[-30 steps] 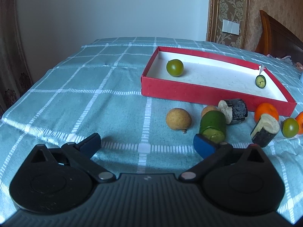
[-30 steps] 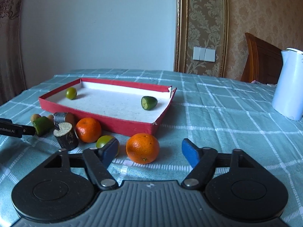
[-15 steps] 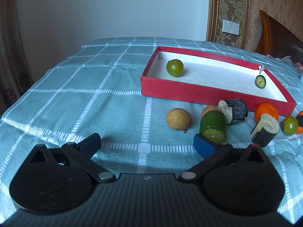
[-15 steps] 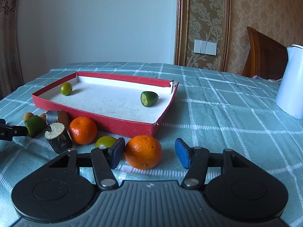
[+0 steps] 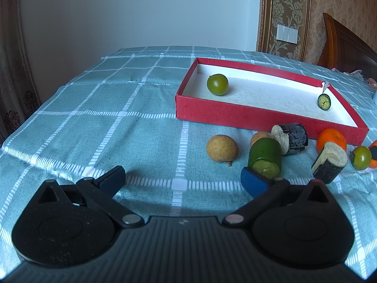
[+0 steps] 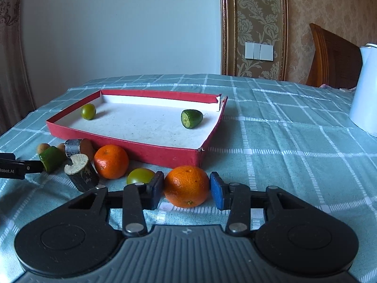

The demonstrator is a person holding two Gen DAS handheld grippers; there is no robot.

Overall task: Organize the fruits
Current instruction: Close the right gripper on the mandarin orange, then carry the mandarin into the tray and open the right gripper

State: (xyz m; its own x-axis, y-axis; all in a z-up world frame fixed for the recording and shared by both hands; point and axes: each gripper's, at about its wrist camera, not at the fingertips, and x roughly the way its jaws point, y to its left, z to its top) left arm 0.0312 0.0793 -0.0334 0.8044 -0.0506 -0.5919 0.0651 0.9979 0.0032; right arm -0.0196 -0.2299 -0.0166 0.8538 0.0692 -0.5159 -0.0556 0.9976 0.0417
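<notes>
My right gripper [image 6: 186,191] is closing on an orange [image 6: 187,184] that rests on the cloth just in front of the red tray [image 6: 122,141]; both blue pads touch its sides. A small green fruit [image 6: 88,111] and a cucumber end [image 6: 191,118] lie in the tray. Left of the held orange sit a green tomato [image 6: 139,175], a second orange [image 6: 111,161] and a dark cane piece [image 6: 81,172]. My left gripper [image 5: 182,181] hangs open over bare cloth, its right pad beside a green cucumber chunk [image 5: 265,156]. A brown longan [image 5: 222,147] lies just beyond it.
A white kettle [image 6: 364,89] stands at the far right on the checked tablecloth [image 6: 294,141]. A wooden headboard [image 6: 334,56] rises behind the table. Another dark cane piece [image 5: 291,138] lies against the tray's front wall [image 5: 235,115].
The right gripper's jaws have drawn in from wide apart until they meet the orange on both sides, and the view has edged closer. The left gripper has stayed still and open.
</notes>
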